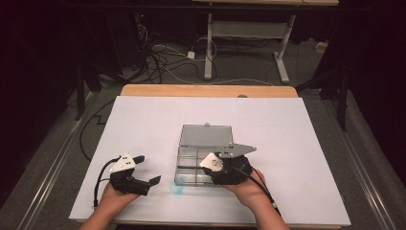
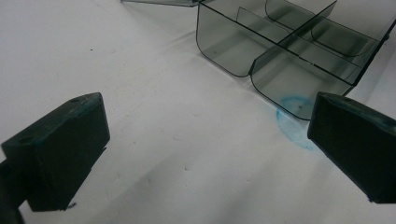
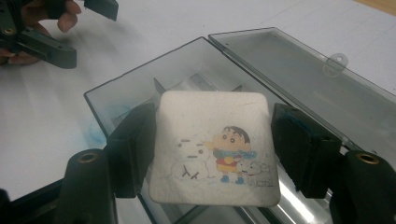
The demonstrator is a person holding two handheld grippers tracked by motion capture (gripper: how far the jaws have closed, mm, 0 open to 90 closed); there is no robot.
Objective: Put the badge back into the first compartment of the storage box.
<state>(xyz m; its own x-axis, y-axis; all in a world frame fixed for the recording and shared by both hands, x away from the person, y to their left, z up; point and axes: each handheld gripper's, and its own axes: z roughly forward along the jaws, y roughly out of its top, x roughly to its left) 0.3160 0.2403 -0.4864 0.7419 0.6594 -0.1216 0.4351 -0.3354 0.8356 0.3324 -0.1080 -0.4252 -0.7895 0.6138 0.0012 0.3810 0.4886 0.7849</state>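
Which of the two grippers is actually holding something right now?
The right gripper: its jaws clamp a white cartoon-printed square over the open clear box. The left gripper is open over bare table.

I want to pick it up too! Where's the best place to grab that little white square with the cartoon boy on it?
Grab the white square by its two opposite side edges, coming in flat from the edge nearest you, as the right tool does over the open clear box. It looks thin, flat and soft-cornered, so a squeeze across its width probably grips best and leaves the drawing uncovered.
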